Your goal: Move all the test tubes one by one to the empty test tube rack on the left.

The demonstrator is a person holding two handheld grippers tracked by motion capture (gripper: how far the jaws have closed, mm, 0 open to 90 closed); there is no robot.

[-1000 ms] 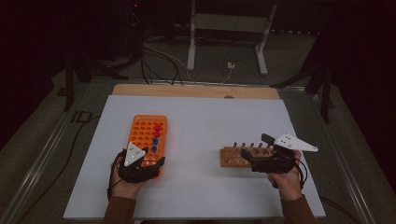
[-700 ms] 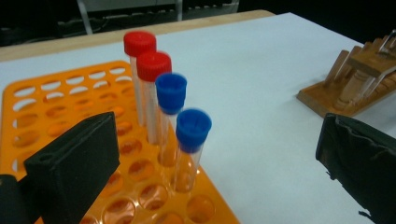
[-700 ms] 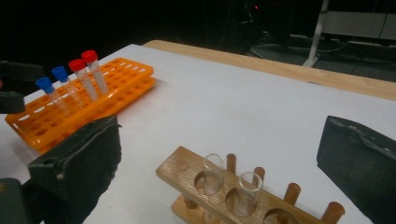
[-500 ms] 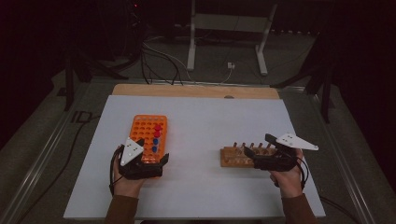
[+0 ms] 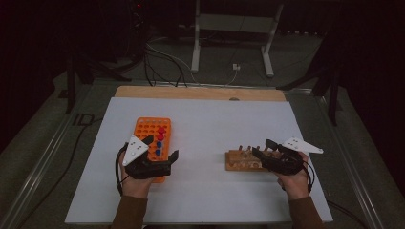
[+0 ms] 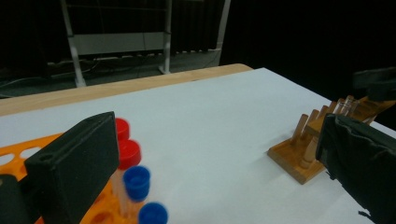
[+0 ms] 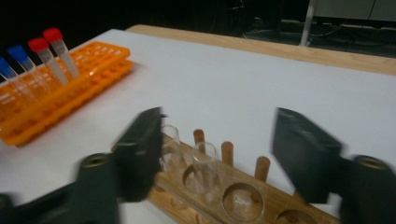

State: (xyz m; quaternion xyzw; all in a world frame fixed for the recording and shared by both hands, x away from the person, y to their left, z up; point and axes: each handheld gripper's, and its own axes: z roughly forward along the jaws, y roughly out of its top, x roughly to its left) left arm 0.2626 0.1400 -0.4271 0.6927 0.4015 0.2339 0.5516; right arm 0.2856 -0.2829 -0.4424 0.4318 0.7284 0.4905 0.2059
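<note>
High view: the left gripper (image 5: pixel 162 150) hovers over the near end of the orange tube rack (image 5: pixel 149 129), on the left half of the white table (image 5: pixel 205 119). Its jaws stand spread wide, with nothing between them. The capped tubes (image 6: pixel 133 175), two red and two blue, stand upright in one column of that rack, just beside the left jaw in the left gripper view.

The right gripper (image 5: pixel 261 151) sits at the right end of the wooden tube stand (image 5: pixel 241 161), on the right half of the table, well apart from the orange rack. Its jaws have just been closing and now stand half spread. In the right gripper view a clear glass tube (image 7: pixel 204 167) stands upright in a hole of the stand between the two jaws; a second glass tube (image 7: pixel 169 144) stands just beside the left jaw. No pad presses on glass yet.

Procedure, as judged from this position:
- Centre the jaws on one tube only; keep the left jaw clear of the neighbouring tube.
- Close on the upper part of the glass, gently, as it is smooth and brittle.
- Lift straight up along the hole axis so that the stand does not tip.
</note>
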